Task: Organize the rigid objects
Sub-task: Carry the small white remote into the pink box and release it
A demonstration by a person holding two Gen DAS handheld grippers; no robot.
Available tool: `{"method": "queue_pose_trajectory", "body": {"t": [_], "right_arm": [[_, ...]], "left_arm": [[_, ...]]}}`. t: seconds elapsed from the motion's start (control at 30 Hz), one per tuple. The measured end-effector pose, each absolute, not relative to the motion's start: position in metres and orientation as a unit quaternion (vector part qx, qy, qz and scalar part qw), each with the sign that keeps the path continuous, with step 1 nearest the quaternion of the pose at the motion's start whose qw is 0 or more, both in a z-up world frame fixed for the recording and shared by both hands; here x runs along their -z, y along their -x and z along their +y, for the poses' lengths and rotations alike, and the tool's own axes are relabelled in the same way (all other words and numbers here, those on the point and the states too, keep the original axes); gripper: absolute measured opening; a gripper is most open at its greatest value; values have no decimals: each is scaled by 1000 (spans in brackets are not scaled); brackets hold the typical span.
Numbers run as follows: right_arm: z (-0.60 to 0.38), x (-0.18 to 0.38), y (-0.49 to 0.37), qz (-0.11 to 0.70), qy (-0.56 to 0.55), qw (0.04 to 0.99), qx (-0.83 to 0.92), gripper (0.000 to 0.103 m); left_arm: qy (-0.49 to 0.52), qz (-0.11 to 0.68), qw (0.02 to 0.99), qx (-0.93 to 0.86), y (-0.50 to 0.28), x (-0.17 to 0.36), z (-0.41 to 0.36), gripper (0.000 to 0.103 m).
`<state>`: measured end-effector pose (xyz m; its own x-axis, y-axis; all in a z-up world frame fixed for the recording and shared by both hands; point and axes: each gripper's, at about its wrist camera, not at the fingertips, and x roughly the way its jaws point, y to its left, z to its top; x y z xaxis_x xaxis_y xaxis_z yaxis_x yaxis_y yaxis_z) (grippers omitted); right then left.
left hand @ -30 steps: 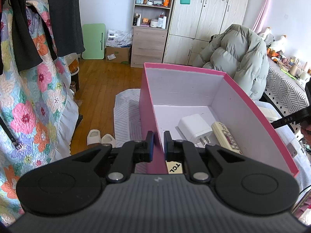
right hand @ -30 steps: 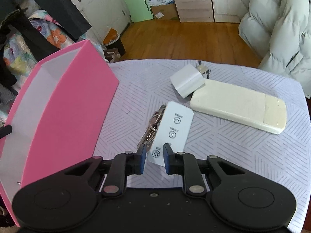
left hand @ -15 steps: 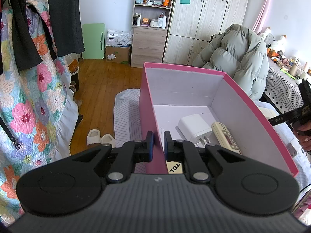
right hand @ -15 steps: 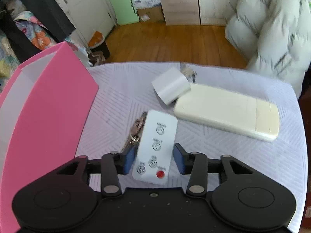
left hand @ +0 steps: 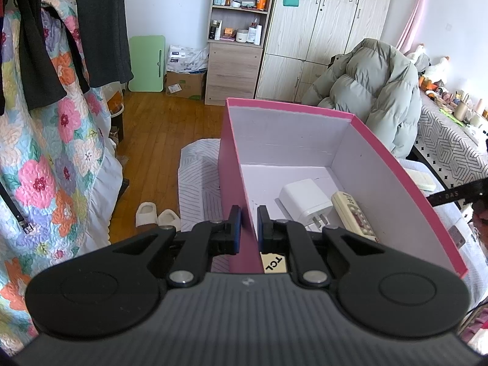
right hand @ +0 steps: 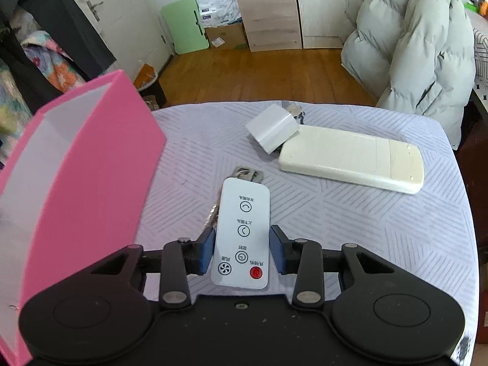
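Left gripper (left hand: 247, 224) clamped on the pink box wall; right gripper (right hand: 242, 250) spread around a small white remote.

The left jaws pinch the near wall of the pink box (left hand: 396, 189), one pad outside, one inside; a yellow tag reading "TCL" (left hand: 273, 263) shows just behind them. The right jaws stand wide on either side of the small white remote (right hand: 242, 235), pads close to its edges, though contact cannot be told; it lies flat on the striped cloth (right hand: 381, 228) with Chinese button labels, a fan icon and a red power button. Only the left view shows the box's inside: a white charger (left hand: 306, 199) beside a cream remote (left hand: 353, 215). Only the right view shows the keys (right hand: 248, 174) partly under the small remote, and, farther out, a white adapter (right hand: 273, 128) touching a large cream remote (right hand: 353, 158).
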<state>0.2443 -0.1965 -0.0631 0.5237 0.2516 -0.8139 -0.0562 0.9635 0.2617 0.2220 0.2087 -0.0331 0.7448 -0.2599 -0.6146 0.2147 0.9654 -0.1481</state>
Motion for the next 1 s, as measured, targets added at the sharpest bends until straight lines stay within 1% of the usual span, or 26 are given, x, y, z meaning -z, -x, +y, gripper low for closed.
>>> {"method": "queue_pose_trajectory", "body": {"t": [0.17, 0.37, 0.5, 0.67, 0.77, 1.0], "right_arm": [[-185, 40, -229, 460, -105, 876, -104, 44], [-145, -25, -212, 414, -98, 885, -189, 44], [-98, -50, -221, 426, -86, 865, -249, 44], [-36, -45, -245, 459, -64, 833, -302, 44], [-8, -27, -264, 492, -67, 809, -314, 44], [26, 17, -306, 547, -74, 778, -298, 44]], "left_arm": [[34, 335, 933, 127, -223, 32, 209, 9], [24, 345, 930, 122, -225, 31, 204, 9], [0, 371, 922, 114, -231, 24, 195, 8], [-30, 413, 904, 110, -240, 10, 187, 6], [-44, 433, 894, 104, -243, 5, 183, 6], [-28, 460, 883, 95, -248, -4, 184, 6]]}}
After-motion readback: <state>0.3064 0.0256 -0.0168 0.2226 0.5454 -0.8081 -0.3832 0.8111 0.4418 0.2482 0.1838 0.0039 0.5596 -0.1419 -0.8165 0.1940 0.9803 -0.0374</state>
